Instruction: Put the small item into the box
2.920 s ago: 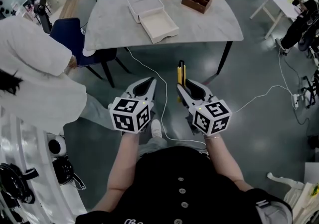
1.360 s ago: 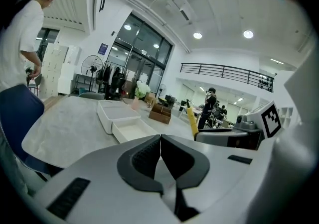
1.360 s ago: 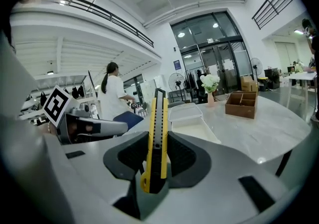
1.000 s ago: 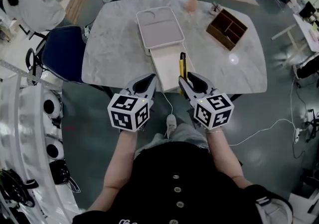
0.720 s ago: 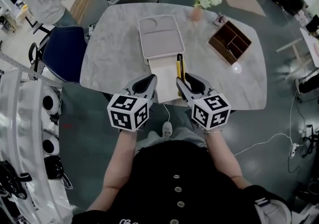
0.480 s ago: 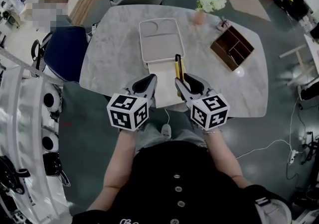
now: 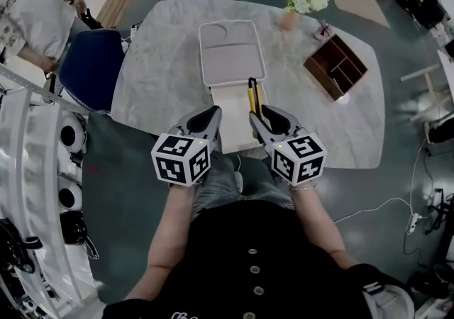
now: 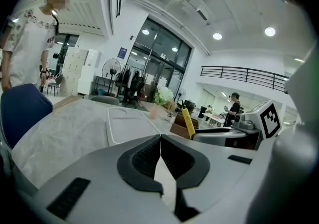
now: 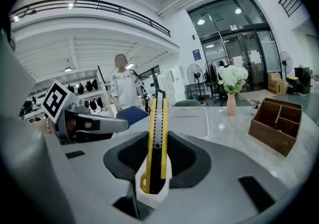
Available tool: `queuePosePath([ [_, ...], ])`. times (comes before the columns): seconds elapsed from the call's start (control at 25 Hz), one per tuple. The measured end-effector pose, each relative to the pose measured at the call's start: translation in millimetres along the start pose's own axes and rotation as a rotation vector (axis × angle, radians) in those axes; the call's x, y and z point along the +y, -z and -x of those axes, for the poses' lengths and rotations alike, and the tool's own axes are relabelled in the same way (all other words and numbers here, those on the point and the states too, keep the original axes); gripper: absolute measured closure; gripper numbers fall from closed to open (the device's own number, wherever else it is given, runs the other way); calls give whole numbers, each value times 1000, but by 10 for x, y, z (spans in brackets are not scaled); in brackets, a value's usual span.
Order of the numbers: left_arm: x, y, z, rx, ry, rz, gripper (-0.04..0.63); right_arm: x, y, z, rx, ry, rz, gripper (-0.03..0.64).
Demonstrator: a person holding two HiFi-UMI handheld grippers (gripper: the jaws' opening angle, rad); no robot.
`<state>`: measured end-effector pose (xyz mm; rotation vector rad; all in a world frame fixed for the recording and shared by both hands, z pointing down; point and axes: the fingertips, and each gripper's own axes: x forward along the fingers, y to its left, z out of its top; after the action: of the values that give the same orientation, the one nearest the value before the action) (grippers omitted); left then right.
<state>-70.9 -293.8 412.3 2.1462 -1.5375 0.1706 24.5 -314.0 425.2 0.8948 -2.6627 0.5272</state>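
The right gripper (image 7: 255,119) is clamped on a yellow utility knife (image 7: 252,96), with the handle between the jaws and the black tip sticking out past them, pointing toward the table's far edge. In the right gripper view the knife stands upright between the ribbed pads (image 9: 177,156). The left gripper (image 7: 215,115) is beside it, its jaws closed together with nothing between them. Both are held above the near edge of the marble table (image 7: 163,76). The white box (image 7: 232,52) lies at the table's middle. Its shallow tray (image 7: 230,108) is pulled out toward the near edge, and in the head view the knife overlaps the tray's right side. A wooden organiser (image 7: 335,66) is near the right edge, and a vase of white flowers (image 7: 305,0) stands by the far edge.
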Motion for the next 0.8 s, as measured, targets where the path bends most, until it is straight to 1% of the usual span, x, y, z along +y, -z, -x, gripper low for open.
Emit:
queuePosePath([
  [0.28, 151, 8, -99, 32, 22, 16, 577, -54, 8, -151, 27, 27, -41, 497],
  [0.52, 264, -31, -157, 50, 46, 23, 577, -48, -13, -298, 55, 40, -47, 497],
  [0.8, 378, 60, -178, 75, 59, 43, 577, -35, 52, -400, 97, 48, -36, 497],
])
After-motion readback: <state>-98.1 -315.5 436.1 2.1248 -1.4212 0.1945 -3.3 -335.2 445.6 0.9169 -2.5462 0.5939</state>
